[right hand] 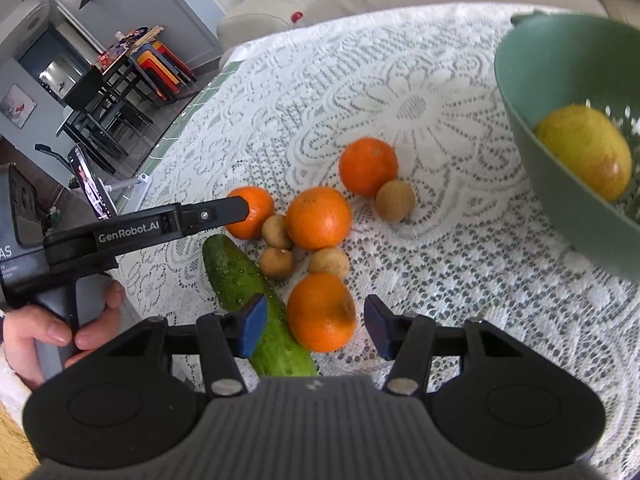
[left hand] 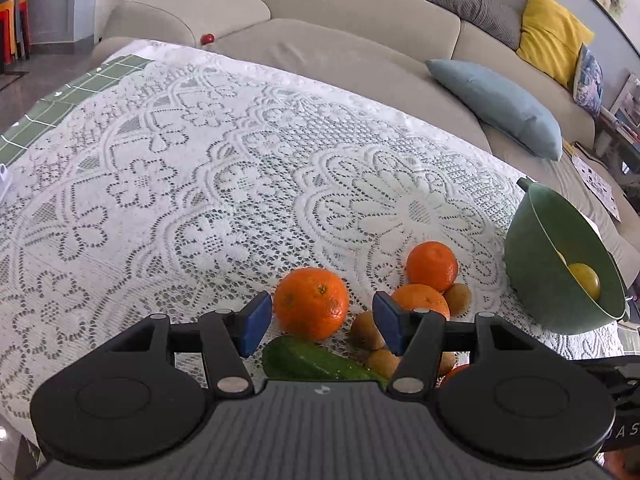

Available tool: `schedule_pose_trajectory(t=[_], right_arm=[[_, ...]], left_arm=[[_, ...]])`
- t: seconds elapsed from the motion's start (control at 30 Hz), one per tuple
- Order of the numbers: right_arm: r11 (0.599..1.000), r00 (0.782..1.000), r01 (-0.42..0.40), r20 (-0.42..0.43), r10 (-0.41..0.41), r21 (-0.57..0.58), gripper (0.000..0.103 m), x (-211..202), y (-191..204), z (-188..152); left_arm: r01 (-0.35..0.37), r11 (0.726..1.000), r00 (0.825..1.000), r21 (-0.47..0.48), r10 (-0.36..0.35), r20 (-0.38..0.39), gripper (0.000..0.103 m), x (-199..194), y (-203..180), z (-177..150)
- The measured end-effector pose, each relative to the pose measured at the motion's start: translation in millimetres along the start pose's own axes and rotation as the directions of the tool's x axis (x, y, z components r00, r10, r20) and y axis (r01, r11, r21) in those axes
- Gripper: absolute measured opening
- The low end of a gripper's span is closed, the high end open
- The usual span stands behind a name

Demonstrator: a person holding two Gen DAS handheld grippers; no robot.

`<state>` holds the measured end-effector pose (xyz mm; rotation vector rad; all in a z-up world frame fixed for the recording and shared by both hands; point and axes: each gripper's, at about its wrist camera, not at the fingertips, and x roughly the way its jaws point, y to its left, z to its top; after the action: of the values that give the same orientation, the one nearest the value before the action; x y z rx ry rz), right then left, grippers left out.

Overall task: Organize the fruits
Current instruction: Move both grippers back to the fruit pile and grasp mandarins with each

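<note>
Several oranges, small brown fruits and a cucumber (right hand: 248, 300) lie clustered on the lace-covered table. My left gripper (left hand: 316, 320) is open, its jaws on either side of one orange (left hand: 311, 308); this gripper also shows from the side in the right wrist view (right hand: 236, 206). My right gripper (right hand: 316, 326) is open with its jaws on either side of the nearest orange (right hand: 320, 312), the cucumber just left of it. A green colander bowl (right hand: 532, 92) at the right holds a yellow fruit (right hand: 584, 156); it also shows in the left wrist view (left hand: 532, 252).
The lace tablecloth (left hand: 200, 184) covers the table. A beige sofa (left hand: 340, 52) with a blue cushion (left hand: 496, 108) and a yellow cushion (left hand: 552, 36) stands behind. A small red object (left hand: 207, 38) sits on the sofa. Dark chairs (right hand: 104, 108) stand at far left.
</note>
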<state>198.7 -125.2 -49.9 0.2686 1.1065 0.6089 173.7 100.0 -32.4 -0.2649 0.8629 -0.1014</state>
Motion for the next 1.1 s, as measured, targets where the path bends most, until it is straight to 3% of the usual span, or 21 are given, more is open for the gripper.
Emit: schedule_pose_trajectory(t=[0.27, 0.47, 0.63, 1.1], right_arm=[[0.999, 1.000, -0.010, -0.027, 0.011, 0.035, 0.049, 10.0, -4.6, 0.0], [0.998, 0.999, -0.023, -0.029, 0.025, 0.066, 0.039, 12.6, -9.1, 1.6], [0.998, 0.999, -0.020, -0.026, 0.021, 0.058, 0.039, 13.6, -7.9, 1.2], [1.000, 1.000, 0.007, -0.004, -0.007, 0.014, 0.038, 7.0, -8.1, 2.1]], left_arm=[[-0.033, 0.999, 0.999, 0.012, 0.033, -0.017, 0.068, 12.6, -6.2, 0.0], [-0.052, 0.999, 0.998, 0.002, 0.052, -0.020, 0.068, 18.7, -4.0, 0.3], [-0.050, 0.998, 0.998, -0.030, 0.049, -0.045, 0.054, 23.9, 2.0, -0.7], [-0.045, 0.998, 0.999, -0.045, 0.045, 0.000, 0.050, 15.7, 1.9, -3.6]])
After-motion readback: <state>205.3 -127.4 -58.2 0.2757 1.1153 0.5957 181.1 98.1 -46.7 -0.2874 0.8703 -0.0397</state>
